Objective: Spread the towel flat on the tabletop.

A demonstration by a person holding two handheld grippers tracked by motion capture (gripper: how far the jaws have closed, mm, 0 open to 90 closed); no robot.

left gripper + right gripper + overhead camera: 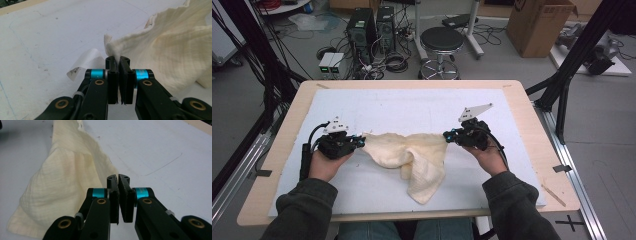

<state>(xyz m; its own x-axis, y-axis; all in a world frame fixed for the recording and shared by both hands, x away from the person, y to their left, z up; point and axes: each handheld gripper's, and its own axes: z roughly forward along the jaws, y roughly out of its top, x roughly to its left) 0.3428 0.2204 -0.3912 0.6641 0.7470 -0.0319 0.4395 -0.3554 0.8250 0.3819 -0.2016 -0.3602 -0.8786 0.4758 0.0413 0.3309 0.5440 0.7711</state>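
A cream cloth [412,155] is held up a little between two grippers, near the middle of the white mat [412,107] on the table [524,107]. One corner is pinched tight in the left gripper [117,61], and a small white tag [82,63] can be seen beside it. The jaws of the right gripper [117,180] are pressed together, and the cloth's edge seems to be caught there, though the pinch is mostly hidden. A loose part is left hanging toward the front edge.
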